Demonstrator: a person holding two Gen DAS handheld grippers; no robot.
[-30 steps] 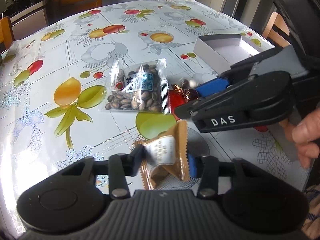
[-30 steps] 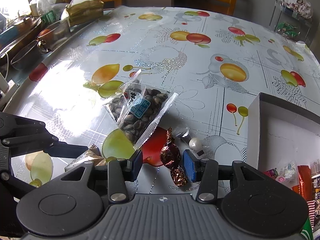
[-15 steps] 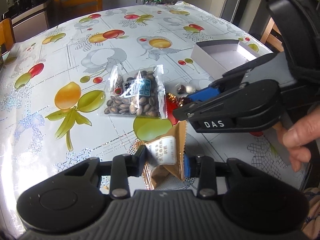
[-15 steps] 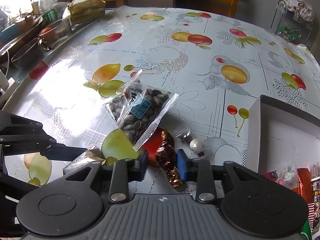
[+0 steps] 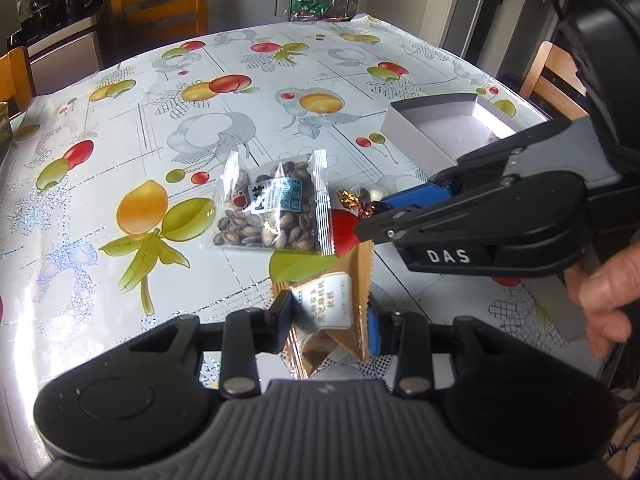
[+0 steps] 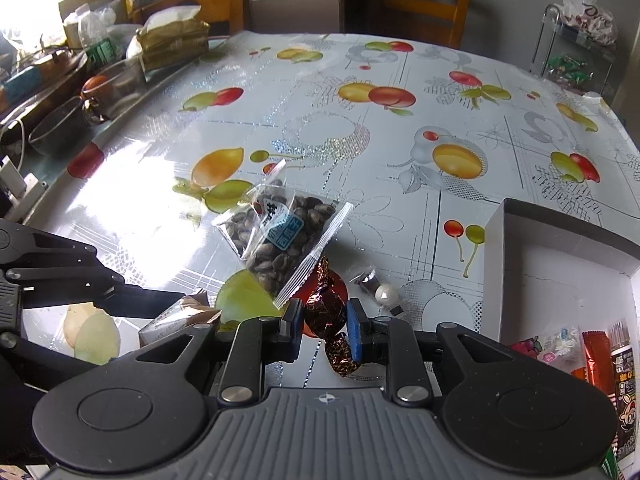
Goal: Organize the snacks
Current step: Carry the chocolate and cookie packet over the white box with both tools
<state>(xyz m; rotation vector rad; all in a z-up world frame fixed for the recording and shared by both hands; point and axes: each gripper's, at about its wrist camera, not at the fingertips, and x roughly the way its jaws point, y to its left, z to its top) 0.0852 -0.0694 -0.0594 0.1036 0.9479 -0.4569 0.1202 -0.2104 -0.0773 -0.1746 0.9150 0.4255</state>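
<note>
Right tongs (image 6: 325, 322) had just closed on foil candy (image 6: 325, 312), left tongs (image 5: 330, 314) pinched tan packet (image 5: 340, 304); best lifted straight, w/o snagging seed bag (image 6: 280, 236).

Two matching black handheld grippers, one of them marked in white letters

The left gripper (image 5: 332, 320) and the right gripper (image 6: 320, 320) share one build: a ribbed grey centre housing, two rounded black shells with a round disc set in one, black linkage bars pinned with silver screws, and one blue pad (image 6: 354, 330) facing a black one. Seen side-on, the right gripper's shell carries white letters "DAS" (image 5: 448, 256), a grey block behind it and a thick black cable (image 5: 600, 52) above.
</note>
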